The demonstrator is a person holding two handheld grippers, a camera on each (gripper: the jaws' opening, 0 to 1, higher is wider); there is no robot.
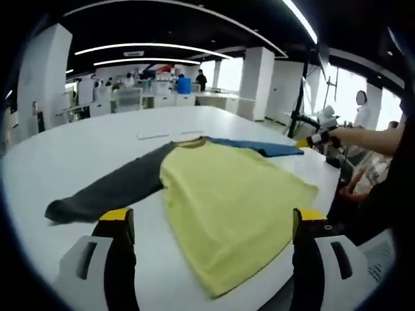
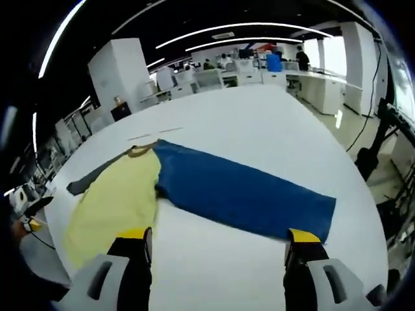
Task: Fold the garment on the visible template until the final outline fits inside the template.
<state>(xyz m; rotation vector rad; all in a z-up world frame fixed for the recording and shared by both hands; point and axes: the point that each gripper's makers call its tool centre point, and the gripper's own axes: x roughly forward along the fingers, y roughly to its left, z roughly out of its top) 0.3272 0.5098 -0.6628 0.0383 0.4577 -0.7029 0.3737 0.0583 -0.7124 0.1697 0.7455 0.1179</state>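
A long-sleeved garment lies flat on the white table (image 1: 78,149). Its yellow body (image 1: 227,201) spreads toward me, with a dark grey sleeve (image 1: 110,191) stretched out left and a blue sleeve (image 1: 266,148) reaching right. My left gripper (image 1: 213,217) hovers open over the yellow hem, holding nothing. In the right gripper view the blue sleeve (image 2: 246,194) runs across the middle, the yellow body (image 2: 117,207) lies at left and the grey sleeve (image 2: 97,178) behind it. My right gripper (image 2: 219,234) is open just short of the blue sleeve, and it also appears small near the cuff (image 1: 316,138).
Thin pale strips (image 1: 154,136) lie on the table beyond the collar. The table's edge (image 2: 363,214) drops off at right, with a stand and cables (image 2: 382,142) beside it. A person (image 1: 360,107) stands far right; desks and columns fill the background.
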